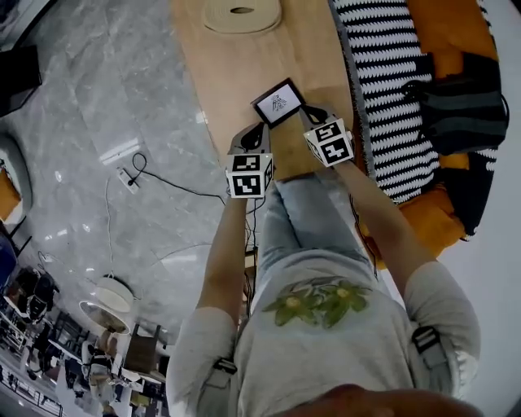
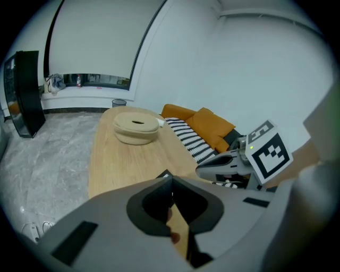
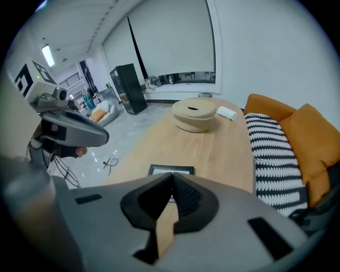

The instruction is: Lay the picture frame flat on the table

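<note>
The black picture frame [image 1: 278, 102] with a white print lies flat, face up, on the wooden table [image 1: 236, 73]. My left gripper [image 1: 259, 129] hovers just at its near left corner, my right gripper [image 1: 311, 116] at its near right side; neither touches it. In the left gripper view the jaws [image 2: 171, 179] meet at the tips with nothing between them, and only a corner of the frame [image 2: 164, 174] peeks out behind them. The right gripper [image 3: 172, 176] is likewise shut and empty, with the frame [image 3: 171, 169] lying on the table beyond it.
A round beige bowl [image 1: 242, 14] stands at the table's far end, a small white object [image 3: 227, 112] beside it. A sofa with a striped throw [image 1: 391, 73], orange cushions and a black bag [image 1: 464, 106] runs along the right. A power strip and cable [image 1: 128, 177] lie on the floor left.
</note>
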The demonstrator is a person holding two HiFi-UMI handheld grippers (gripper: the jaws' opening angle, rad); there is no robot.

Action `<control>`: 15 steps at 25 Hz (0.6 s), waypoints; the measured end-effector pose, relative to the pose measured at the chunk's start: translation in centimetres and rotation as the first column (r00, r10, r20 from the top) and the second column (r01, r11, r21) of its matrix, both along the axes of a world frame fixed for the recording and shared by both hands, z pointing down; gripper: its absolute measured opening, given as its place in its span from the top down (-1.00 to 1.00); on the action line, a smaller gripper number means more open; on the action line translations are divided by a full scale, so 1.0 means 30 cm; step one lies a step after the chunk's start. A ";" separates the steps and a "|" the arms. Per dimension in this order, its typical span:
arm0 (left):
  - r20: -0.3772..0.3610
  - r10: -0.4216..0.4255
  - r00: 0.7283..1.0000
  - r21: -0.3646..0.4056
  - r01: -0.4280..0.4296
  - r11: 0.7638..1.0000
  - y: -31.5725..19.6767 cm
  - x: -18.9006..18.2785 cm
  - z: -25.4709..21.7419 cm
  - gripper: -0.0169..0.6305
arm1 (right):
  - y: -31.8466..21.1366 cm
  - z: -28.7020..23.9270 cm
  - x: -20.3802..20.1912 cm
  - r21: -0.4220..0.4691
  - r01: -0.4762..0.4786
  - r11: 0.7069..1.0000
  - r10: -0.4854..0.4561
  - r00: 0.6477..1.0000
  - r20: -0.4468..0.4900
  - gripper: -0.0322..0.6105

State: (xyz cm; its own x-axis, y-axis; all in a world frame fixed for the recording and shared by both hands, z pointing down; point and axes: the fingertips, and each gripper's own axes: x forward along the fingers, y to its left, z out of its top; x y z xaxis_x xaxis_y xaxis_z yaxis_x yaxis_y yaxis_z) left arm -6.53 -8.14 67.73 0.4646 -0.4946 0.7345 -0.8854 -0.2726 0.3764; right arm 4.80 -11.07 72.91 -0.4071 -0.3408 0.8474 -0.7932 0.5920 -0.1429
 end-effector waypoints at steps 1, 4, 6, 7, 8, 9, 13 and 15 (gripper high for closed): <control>-0.009 0.005 1.000 0.014 -0.005 1.000 0.002 0.009 -0.032 0.90 | 0.015 -0.030 -0.006 -0.003 0.009 1.000 -0.009 1.000 0.006 0.88; -0.025 0.031 0.999 0.053 -0.030 0.998 0.016 0.042 -0.121 0.90 | 0.058 -0.123 -0.009 0.004 0.037 0.999 -0.037 0.999 0.019 0.88; -0.019 0.051 0.999 0.075 -0.049 0.996 0.026 0.057 -0.177 0.90 | 0.075 -0.188 -0.006 0.013 0.050 0.999 -0.050 0.998 0.027 0.88; -0.020 0.054 0.998 0.081 -0.052 0.995 0.030 0.063 -0.203 0.90 | 0.077 -0.221 -0.005 0.015 0.051 0.999 -0.052 0.998 0.035 0.88; -0.025 0.054 0.998 0.086 -0.051 0.995 0.034 0.068 -0.228 0.90 | 0.077 -0.255 -0.004 0.017 0.049 0.999 -0.050 0.998 0.046 0.88; -0.030 0.054 0.998 0.088 -0.051 0.995 0.041 0.075 -0.250 0.90 | 0.077 -0.288 -0.002 0.020 0.046 0.999 -0.047 0.997 0.058 0.88; -0.033 0.083 0.996 0.073 -0.080 0.994 0.099 0.110 -0.316 0.90 | 0.094 -0.418 -0.005 0.040 0.033 0.999 -0.037 0.994 0.107 0.88; -0.037 0.087 0.995 0.071 -0.085 0.994 0.124 0.122 -0.347 0.90 | 0.111 -0.476 -0.013 0.050 0.035 0.998 -0.041 0.991 0.126 0.88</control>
State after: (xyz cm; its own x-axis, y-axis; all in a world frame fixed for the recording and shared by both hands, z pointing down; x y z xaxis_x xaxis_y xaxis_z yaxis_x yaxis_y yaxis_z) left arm -2.89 -4.41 57.31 0.5357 -0.5004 0.6802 -0.8423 -0.3736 0.3885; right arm 4.40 -7.73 58.64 -0.5236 -0.3620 0.7712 -0.7473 0.6298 -0.2118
